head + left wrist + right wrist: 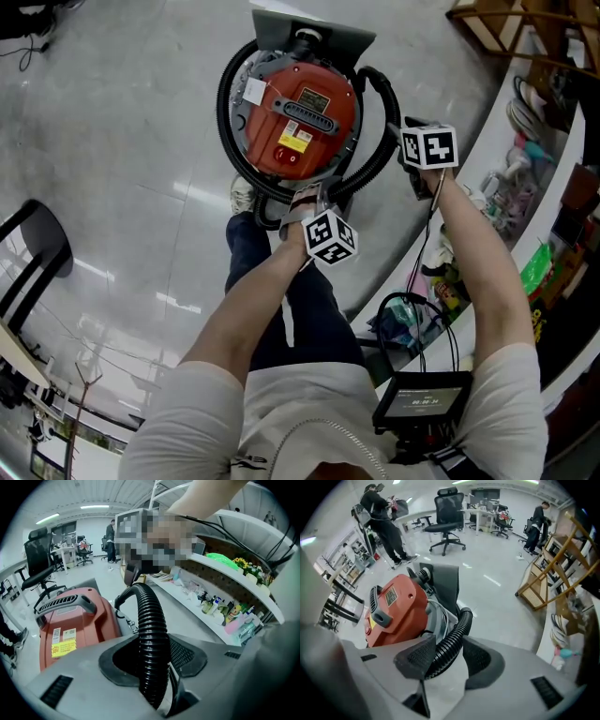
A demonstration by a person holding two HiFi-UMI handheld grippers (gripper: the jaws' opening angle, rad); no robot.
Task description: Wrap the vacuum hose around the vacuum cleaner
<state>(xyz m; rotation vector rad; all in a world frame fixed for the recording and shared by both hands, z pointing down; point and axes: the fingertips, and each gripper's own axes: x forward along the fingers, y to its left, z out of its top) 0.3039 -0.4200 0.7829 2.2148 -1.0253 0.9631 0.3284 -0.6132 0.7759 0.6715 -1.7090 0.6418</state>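
The red vacuum cleaner (pixel 298 117) stands on the grey floor, with the black ribbed hose (pixel 225 103) looped around its body. My left gripper (pixel 314 211) is at the vacuum's near side, and its jaws are shut on the hose (pixel 150 620), which rises between them beside the red body (pixel 75 620). My right gripper (pixel 408 150) is at the vacuum's right side, also shut on the hose (pixel 457 634). There the hose runs between the textured pads (pixel 423 656) toward the vacuum (pixel 396 609).
A curved white counter and shelves (pixel 525 216) with bottles and clutter run along the right. A wooden rack (pixel 548 573) stands beyond them. My shoe (pixel 242 195) is next to the vacuum. Office chairs (pixel 447 515) and people (pixel 382 522) are further off, and a black chair (pixel 33 248) is at left.
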